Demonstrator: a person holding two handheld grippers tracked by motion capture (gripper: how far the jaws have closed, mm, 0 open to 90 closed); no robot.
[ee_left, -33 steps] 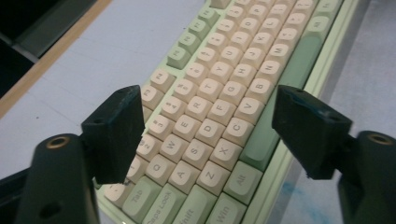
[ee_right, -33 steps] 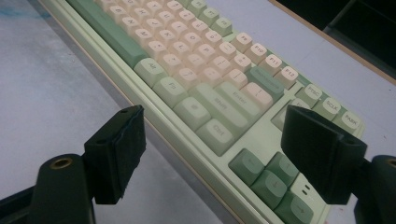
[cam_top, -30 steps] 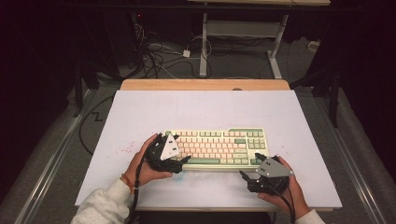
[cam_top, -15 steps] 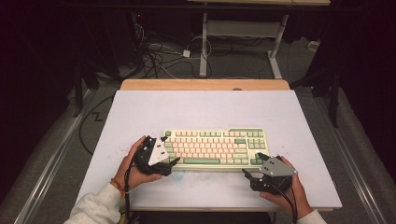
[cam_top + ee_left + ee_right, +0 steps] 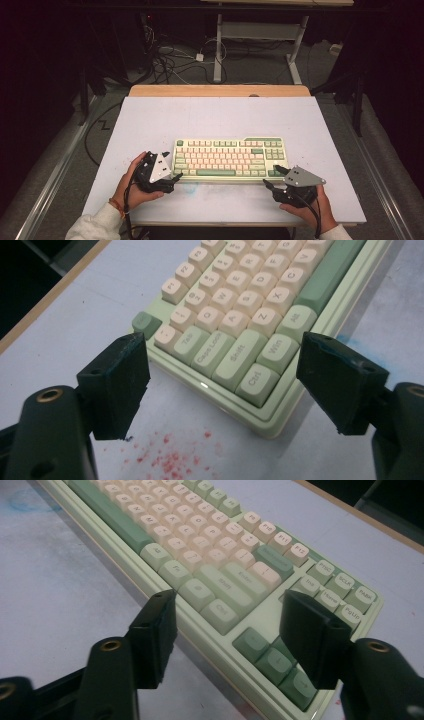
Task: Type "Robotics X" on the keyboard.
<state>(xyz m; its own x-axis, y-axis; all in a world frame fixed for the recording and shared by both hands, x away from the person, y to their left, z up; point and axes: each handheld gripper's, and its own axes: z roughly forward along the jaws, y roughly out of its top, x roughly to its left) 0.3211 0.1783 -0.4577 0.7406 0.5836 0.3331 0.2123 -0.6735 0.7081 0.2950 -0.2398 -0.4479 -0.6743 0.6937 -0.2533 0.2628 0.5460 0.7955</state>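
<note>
Black tongs (image 5: 175, 176), blocky pads — glossy keyboard (image 5: 230, 159)

Keyboard (image 5: 250, 325) (far end cropped)

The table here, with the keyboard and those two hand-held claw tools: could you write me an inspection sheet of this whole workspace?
Surface: pale table top with a wooden far edge; red specks and a faint blue smear near the keyboard.
Job's things: cream and green keyboard, lying flat, square to the table.
Clutter: nothing seen.
Grippers: left gripper at the keyboard's left near corner, jaws open, nothing held; right gripper at its right near corner, jaws open astride that corner and just been closing, not yet pressing.
Cables: one trails from each gripper; a tangle on the floor beyond the table.
Surroundings: dark room, another desk frame behind.
</note>
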